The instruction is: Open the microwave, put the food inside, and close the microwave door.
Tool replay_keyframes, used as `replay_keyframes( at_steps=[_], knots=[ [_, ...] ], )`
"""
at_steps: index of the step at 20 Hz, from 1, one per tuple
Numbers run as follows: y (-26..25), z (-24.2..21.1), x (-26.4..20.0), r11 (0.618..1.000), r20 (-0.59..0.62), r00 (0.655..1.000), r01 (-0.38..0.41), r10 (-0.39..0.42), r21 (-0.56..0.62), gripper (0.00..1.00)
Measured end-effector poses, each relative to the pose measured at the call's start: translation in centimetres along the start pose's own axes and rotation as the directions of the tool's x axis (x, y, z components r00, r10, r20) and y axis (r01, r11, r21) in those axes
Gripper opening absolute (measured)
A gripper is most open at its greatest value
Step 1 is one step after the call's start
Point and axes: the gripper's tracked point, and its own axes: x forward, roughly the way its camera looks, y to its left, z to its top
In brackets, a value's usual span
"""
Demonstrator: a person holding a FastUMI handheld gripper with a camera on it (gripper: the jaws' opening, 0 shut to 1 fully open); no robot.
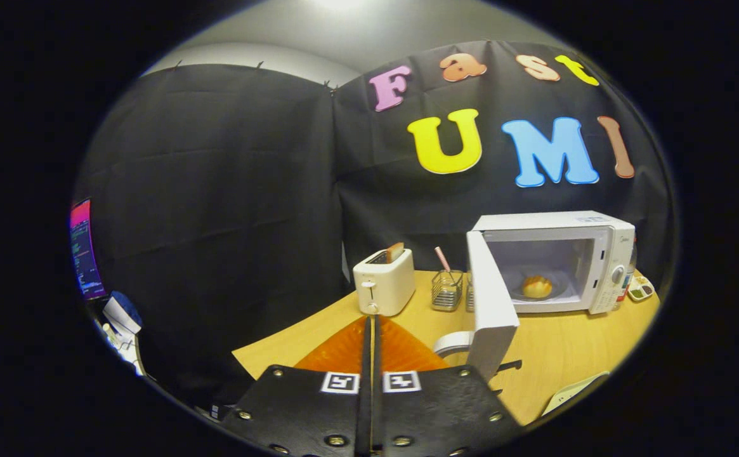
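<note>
toaster (384, 282) beside wire basket (446, 290) on table (566, 349)

The gripper (372, 330) has its fingers pressed together with nothing between them, and they cover part of the toaster's (384, 282) base on the tabletop (553, 355). The swung-out microwave door (491, 304) hides the left part of the oven cavity and most of a white ring-shaped thing (451, 343) behind its lower edge; what that is cannot be told. The wire holder (446, 290) is partly behind the door. A small tray (639, 290) peeks from behind the microwave (591, 254), contents too small to tell
</note>
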Motion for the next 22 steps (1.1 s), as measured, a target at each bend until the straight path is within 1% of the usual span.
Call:
replay_keyframes(
  at_steps=[1, 2, 6, 7, 8, 10, 13, 22],
  knots=[
    [0.3, -1.6, -0.1, 1.0, -0.038, 0.999, -0.012, 0.013, 0.02, 0.01],
    [0.2, -2.5, 0.0, 0.999, -0.062, 0.998, -0.012, 0.014, 0.033, 0.01],
    [-2.5, -4.0, -0.2, 0.998, -0.11, 0.993, 0.041, -0.034, 0.058, 0.01],
    [-2.6, -4.1, -0.4, 0.997, -0.115, 0.993, 0.024, -0.015, 0.072, 0.01],
    [-2.9, -4.0, -0.6, 0.997, -0.117, 0.993, 0.022, -0.013, 0.071, 0.0],
    [-4.0, -3.9, -0.9, 0.998, -0.119, 0.993, 0.032, -0.026, 0.048, 0.0],
    [-5.8, -4.1, -1.3, 0.997, -0.131, 0.991, 0.048, -0.039, 0.062, 0.0],
    [-13.6, -4.0, -2.2, 0.987, -0.159, 0.979, 0.141, -0.128, 0.074, 0.0]
  ],
)
